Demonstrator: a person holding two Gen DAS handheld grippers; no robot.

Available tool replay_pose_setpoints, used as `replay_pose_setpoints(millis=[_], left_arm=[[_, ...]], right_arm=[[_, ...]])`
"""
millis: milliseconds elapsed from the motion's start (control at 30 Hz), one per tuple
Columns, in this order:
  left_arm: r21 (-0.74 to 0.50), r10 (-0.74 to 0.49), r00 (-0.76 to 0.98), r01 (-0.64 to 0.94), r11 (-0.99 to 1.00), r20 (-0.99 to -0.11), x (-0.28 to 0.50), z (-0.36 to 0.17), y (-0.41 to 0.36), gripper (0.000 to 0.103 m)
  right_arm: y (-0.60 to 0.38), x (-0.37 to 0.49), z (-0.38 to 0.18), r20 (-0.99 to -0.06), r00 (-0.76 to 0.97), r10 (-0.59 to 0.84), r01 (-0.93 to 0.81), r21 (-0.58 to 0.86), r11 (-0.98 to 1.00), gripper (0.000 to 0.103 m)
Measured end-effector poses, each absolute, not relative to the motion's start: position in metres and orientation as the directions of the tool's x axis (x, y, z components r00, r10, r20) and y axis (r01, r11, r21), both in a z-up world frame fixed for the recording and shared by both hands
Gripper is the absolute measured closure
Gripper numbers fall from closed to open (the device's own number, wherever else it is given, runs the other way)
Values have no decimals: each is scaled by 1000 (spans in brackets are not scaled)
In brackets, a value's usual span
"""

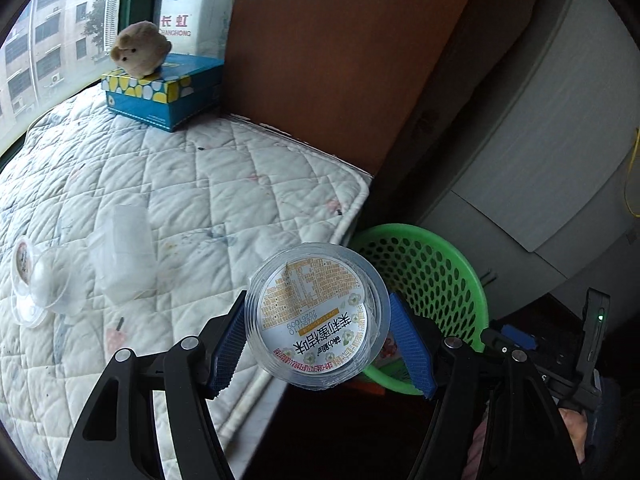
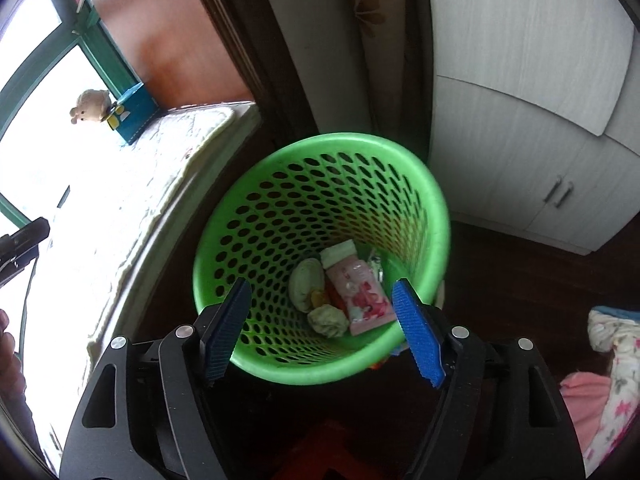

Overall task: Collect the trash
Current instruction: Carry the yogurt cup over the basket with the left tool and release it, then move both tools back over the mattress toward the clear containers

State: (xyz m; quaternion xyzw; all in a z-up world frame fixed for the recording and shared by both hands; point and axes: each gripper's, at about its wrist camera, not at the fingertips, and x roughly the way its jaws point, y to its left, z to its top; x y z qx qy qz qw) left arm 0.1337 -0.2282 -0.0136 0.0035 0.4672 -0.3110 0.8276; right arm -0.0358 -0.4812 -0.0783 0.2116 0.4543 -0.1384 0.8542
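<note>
My left gripper is shut on a clear plastic cup with a white and orange printed lid, held over the bed's edge, just left of the green perforated basket. On the bed lie a clear plastic box and two clear cups. My right gripper is open and empty, hovering over the green basket. Inside the basket lie a pink packet, crumpled tissue and other scraps.
A quilted white mattress fills the left. A blue tissue box with a plush toy sits by the window. A brown headboard and a white wardrobe stand behind the basket. Pink floral cloth lies at right.
</note>
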Motion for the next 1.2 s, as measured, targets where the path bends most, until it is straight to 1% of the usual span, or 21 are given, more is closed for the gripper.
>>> replay_pose_setpoints(millis=[367,567,700,733,800,967,1200], left_arm=[[-299,-537,262,602,740,-802,120,-37,-308,37],[-307,-539,221,624,719,-813,118,-48,-334,37],[-318,-545,198,635,705,-815,118,-53,-346,34],[-324,-549,191,634,702,-814,118,-54,-347,29],[-338,-559,189,628,701,-808,117,-55,-347,22],[-352,-579,188,634,688,-793,115,-52,-341,22],[-327,-562,254,601,729,-787,122,-42,-308,22]], right_arm=[[-497,-57,-82,-837,542,-71,448,216,868,29],[-505,-66,-91,-845,531,-69,471,226,852,29],[-509,-70,-94,-846,529,-65,479,234,846,29],[-510,-71,-95,-847,528,-65,481,235,845,29],[-511,-72,-95,-847,528,-65,483,237,843,29],[-511,-72,-94,-847,528,-65,486,238,841,29],[-499,-62,-89,-843,535,-52,452,234,861,29]])
